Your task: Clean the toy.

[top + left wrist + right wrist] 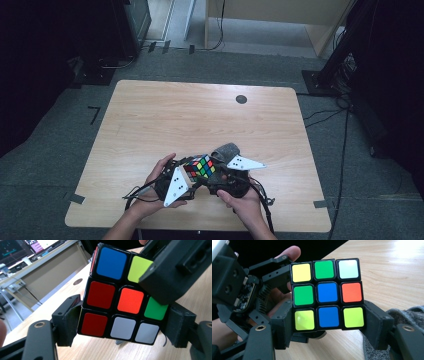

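Observation:
A scrambled colour cube [200,166] is held just above the wooden table [200,115], near its front edge, with both grippers on it. In the high view my left gripper [186,176] comes from the left and my right gripper [217,174] from the right. In the left gripper view the jaws of my left gripper [122,328] clamp the cube [115,295] at its bottom row, and the other gripper [172,267] covers its upper right corner. In the right gripper view my right gripper [329,321] clamps the bottom row of the cube [327,292].
A grey fabric item [225,150] lies on the table just behind the right gripper, and it is also at the lower right as grey fabric [412,315]. A small black disc [241,99] sits far back on the table. Cables trail over the front edge.

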`<state>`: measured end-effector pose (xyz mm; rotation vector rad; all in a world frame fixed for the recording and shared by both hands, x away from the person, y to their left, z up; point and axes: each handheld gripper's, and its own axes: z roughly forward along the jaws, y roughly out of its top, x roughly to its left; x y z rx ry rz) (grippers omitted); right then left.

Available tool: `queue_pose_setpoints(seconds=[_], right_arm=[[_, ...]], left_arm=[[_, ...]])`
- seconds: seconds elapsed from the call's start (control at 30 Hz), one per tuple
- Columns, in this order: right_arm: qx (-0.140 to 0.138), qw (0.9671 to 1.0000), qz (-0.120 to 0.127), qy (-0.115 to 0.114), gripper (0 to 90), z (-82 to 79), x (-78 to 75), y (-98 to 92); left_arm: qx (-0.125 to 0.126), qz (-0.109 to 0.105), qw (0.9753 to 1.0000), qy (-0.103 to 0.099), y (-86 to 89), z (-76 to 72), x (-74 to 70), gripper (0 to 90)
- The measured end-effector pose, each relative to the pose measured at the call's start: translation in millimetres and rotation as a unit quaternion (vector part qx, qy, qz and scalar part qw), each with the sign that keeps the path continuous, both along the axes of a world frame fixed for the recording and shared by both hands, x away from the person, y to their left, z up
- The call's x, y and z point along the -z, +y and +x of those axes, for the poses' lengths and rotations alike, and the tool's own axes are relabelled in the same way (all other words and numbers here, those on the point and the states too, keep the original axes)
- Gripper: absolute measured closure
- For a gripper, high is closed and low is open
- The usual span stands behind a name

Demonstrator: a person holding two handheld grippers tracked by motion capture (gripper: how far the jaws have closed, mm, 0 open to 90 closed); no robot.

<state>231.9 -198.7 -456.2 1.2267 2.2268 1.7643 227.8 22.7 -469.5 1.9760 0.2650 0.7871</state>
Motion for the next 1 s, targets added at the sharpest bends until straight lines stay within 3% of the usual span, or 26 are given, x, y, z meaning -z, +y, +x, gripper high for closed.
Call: queue_pose_setpoints(seconds=[0.13, 0.27, 0.43, 0.6, 0.7, 0.77, 0.87, 0.93, 1.0], right_arm=[[0.002, 0.9998, 0.012, 0.013, 34.0, 0.4, -0.4, -0.9], [0.000, 0.9997, 0.013, 0.020, 34.0, 2.2, 1.3, -1.0], [-0.005, 0.9997, 0.014, 0.020, 32.9, 3.8, 2.1, -1.7], [0.013, 0.9998, 0.008, -0.015, 23.5, 1.5, -4.0, -5.5], [0.023, 0.9987, 0.026, -0.037, 23.7, 1.6, -9.0, -14.2], [0.042, 0.9974, 0.021, -0.055, 23.7, 2.6, -10.8, -20.9], [0.070, 0.9936, -0.020, -0.086, 24.9, 7.1, -6.4, -28.7], [0.109, 0.9848, -0.088, -0.102, 27.1, 11.7, 2.9, -31.2], [0.125, 0.9750, -0.148, -0.108, 28.1, 16.0, 14.4, -31.5]], left_arm=[[0.003, -0.004, 1.0000, -0.004, 0.4, -0.6, -0.8, 28.2], [0.009, 0.007, 0.9999, -0.005, -0.3, -1.7, 0.4, 31.2], [0.013, 0.000, 0.9999, 0.010, 0.5, -0.4, -1.2, 33.0], [0.004, -0.016, 0.9993, 0.034, 6.8, 4.8, -4.4, 33.5], [-0.006, -0.037, 0.9976, 0.057, 14.6, 11.5, -5.2, 33.5], [-0.015, -0.050, 0.9962, 0.069, 21.2, 16.3, -6.7, 33.5], [-0.021, -0.080, 0.9924, 0.091, 29.1, 21.4, -10.4, 33.5], [-0.022, -0.094, 0.9905, 0.098, 33.2, 23.4, -12.5, 33.5], [-0.024, -0.099, 0.9896, 0.102, 34.9, 24.1, -13.4, 33.5]])
